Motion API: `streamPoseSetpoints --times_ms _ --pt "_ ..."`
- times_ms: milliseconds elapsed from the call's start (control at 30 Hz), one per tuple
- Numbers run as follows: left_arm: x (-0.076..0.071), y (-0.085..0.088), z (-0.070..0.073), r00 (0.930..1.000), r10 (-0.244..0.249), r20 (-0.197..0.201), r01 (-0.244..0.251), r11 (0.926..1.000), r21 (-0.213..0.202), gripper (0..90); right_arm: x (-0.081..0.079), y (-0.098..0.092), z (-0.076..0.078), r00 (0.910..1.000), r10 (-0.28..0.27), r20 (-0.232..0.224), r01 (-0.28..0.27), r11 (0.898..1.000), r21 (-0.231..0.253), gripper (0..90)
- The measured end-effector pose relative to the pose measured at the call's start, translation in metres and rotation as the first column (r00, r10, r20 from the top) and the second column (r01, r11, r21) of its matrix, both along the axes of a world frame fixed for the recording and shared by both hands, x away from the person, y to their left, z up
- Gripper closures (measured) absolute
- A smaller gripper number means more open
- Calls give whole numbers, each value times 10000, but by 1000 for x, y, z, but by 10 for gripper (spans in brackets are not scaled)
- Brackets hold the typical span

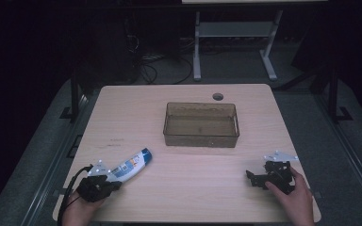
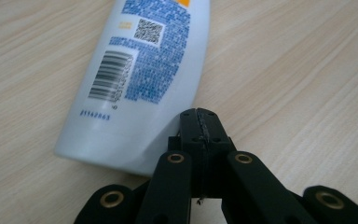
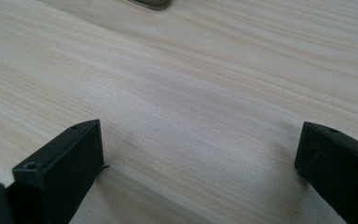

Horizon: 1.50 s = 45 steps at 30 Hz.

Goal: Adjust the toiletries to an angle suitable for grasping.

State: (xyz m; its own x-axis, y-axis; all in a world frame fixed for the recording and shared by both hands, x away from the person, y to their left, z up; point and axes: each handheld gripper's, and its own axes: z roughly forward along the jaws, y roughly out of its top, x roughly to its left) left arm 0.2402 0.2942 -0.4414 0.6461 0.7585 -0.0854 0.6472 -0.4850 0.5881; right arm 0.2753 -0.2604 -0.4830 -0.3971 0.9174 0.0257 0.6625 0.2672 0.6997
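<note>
White plastic, printed in blue, marks the squeeze bottle with a blue cap [image 1: 131, 164] that lies on its side near the left front of my pale wooden table [image 1: 188, 188], its cap end pointing away toward the middle. My left gripper [image 1: 114, 183] sits right at the bottle's flat bottom end; in the left gripper view my fingers [image 2: 200, 122] are pressed fully together with nothing between them, their tips just beside the lower right edge of that bottle [image 2: 140, 79], whose barcode and small square code face up. Whether the tips actually touch it I cannot tell.

Farther back, at the middle of the table, stands a clear brownish plastic bin, rectangular and open-topped [image 1: 201, 138], well apart from the bottle.

At the right front, my right gripper [image 1: 253, 177] rests low over bare wood, held in my right hand [image 1: 296, 197]. In the right gripper view its fingers [image 3: 60, 168] stand wide apart and hold nothing.
</note>
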Motion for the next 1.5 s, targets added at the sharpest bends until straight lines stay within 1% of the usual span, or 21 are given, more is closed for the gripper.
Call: streamPoseSetpoints --times_ms 133,233,467,633,767,833,900,1100,1233,1333,1500 --pt "1 6 0 9999 128 72 -128 9999 92 895 0 0 0 10000 3 4 -3 10000 -1 7" --pt "1 9 0 9996 241 110 -242 9997 82 895 0 0 0 10000 6 3 -6 10000 -6 7" --pt "2 10 -1 9996 282 77 -284 9995 151 895 0 0 0 10000 -1 0 1 10000 1 7" --pt "2 10 -1 9997 253 59 -253 9997 74 895 0 0 0 10000 -3 -2 3 10000 1 7" --pt "1 10 1 9998 198 53 -198 9997 -110 888 0 0 0 10000 -1 -2 1 10000 1 7" --pt "0 9 3 9999 123 88 -120 9995 -289 864 0 0 0 10000 -1 0 1 10000 1 7" --pt "0 7 5 9999 19 106 -15 9994 -356 833 0 0 0 10000 -2 -2 2 10000 2 7" --pt "0 2 11 9993 -293 223 302 9987 -406 723 0 0 0 10000 3 -4 -3 10000 -1 7" --pt "2 -1 16 9987 -374 355 393 9977 -547 634 0 0 0 10000 6 -4 -6 10000 -4 7" --pt "4 -3 20 9977 -486 466 512 9971 -567 581 0 0 0 10000 3 -6 -3 10000 -1 7" --pt "8 -6 25 9959 -598 678 629 9970 -451 491 0 0 0 10000 6 -6 -6 10000 -1 7"
